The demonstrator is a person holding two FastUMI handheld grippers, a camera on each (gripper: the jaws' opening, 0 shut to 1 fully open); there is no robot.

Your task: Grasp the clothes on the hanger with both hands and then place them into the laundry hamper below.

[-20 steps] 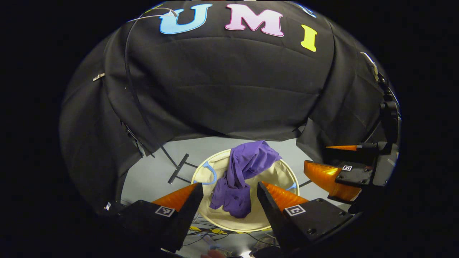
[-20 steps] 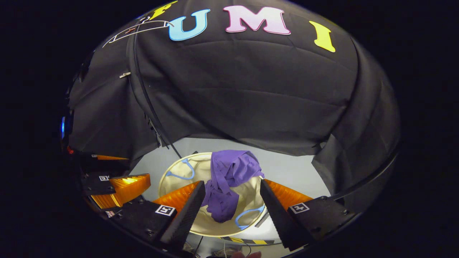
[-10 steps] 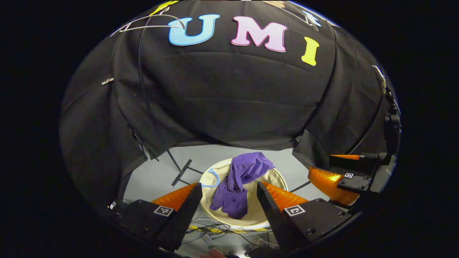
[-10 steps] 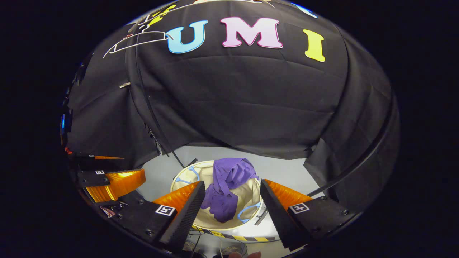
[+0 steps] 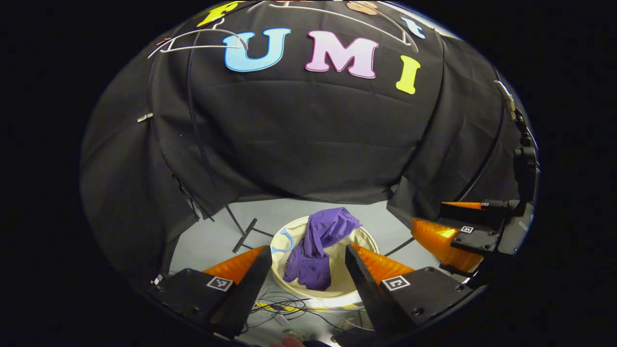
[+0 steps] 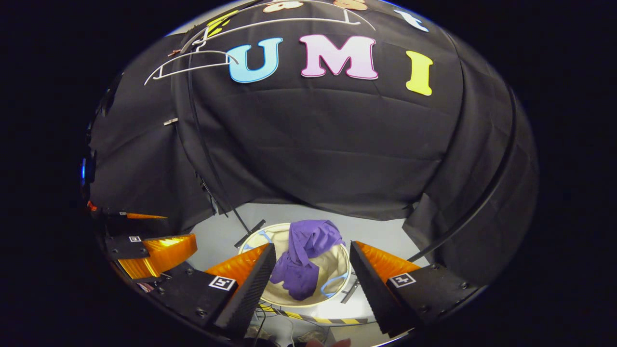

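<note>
In the left gripper view, the left gripper [image 5: 306, 253] was held high above the floor, tilted down and forward, its two fingers spread wide with nothing between them. Framed in the gap between its fingers and well below lay the laundry hamper [image 5: 289, 284], a round cream tub with blue handles. The purple clothes [image 5: 320, 246] lay crumpled inside it, one fold draped over the far rim. Off to that gripper's right, at about the same height, the right gripper [image 5: 446, 221] pointed leftward.

In the right gripper view, the left gripper [image 6: 156, 236] showed at the far left. The right gripper [image 6: 312, 253] hung at a like downward tilt, fingers wide apart and empty, with the hamper [image 6: 332, 270] and clothes [image 6: 303, 260] below between them. Bare white hangers [image 6: 193, 65] hung high up to the left.
</note>
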